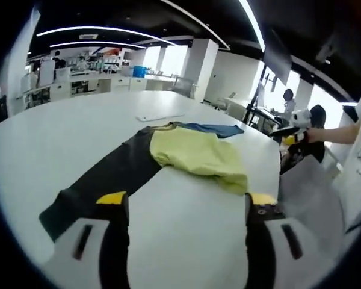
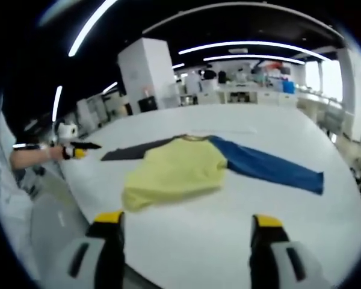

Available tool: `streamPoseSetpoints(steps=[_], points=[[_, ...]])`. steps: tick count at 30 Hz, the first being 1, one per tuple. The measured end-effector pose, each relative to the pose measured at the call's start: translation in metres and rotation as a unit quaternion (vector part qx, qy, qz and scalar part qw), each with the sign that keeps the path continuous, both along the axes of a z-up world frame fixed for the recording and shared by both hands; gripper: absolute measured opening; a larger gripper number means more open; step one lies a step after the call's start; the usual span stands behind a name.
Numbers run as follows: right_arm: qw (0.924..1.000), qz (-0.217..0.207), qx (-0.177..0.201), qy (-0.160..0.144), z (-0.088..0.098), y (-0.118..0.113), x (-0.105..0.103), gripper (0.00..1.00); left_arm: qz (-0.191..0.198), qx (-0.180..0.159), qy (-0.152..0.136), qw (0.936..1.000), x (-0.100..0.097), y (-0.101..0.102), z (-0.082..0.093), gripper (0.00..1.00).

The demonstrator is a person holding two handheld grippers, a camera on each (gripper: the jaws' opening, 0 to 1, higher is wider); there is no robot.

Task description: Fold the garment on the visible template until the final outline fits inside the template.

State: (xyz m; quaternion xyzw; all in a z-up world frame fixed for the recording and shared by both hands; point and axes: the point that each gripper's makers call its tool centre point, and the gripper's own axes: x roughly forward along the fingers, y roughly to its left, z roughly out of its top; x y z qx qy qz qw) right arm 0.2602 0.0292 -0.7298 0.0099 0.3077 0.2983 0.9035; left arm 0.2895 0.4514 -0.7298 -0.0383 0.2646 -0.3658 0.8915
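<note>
The shirt [image 1: 195, 153] is seen spread flat on the white table [image 1: 78, 132], in the middle of both views. The left gripper [image 1: 188, 208] and right gripper [image 2: 186, 226] are held open, with nothing gripped.

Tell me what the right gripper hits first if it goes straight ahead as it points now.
Probably bare white table first, then the near hem of the garment's yellow body. The open right gripper holds nothing; depth is unclear.

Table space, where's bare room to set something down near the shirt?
The white table is bare between the yellow-bodied shirt and the right tongs, and beyond its blue sleeve. The shirt's black sleeve and body take up the middle.
</note>
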Motion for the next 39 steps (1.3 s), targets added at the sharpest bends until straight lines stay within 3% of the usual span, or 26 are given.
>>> streamPoseSetpoints(steps=[10, 22, 33, 39], points=[[0.9994, 0.035, -0.002, -0.004, -0.001, -0.004, 0.007, 0.85, 0.019, -0.021, -0.003, 0.9996, -0.015, -0.03, 0.005, 0.68], [0.9964, 0.084, -0.001, -0.008, -0.005, -0.001, 0.018, 0.85, 0.023, -0.022, -0.004, 0.9995, -0.024, -0.058, 0.01, 0.62], [0.9863, 0.165, -0.005, -0.013, -0.014, 0.03, 0.026, 0.84, 0.052, -0.01, -0.009, 0.9986, -0.035, -0.083, 0.007, 0.61], [0.975, 0.22, -0.006, -0.033, -0.01, 0.057, 0.031, 0.83, 0.064, -0.009, -0.015, 0.9978, -0.035, -0.085, 0.006, 0.62]])
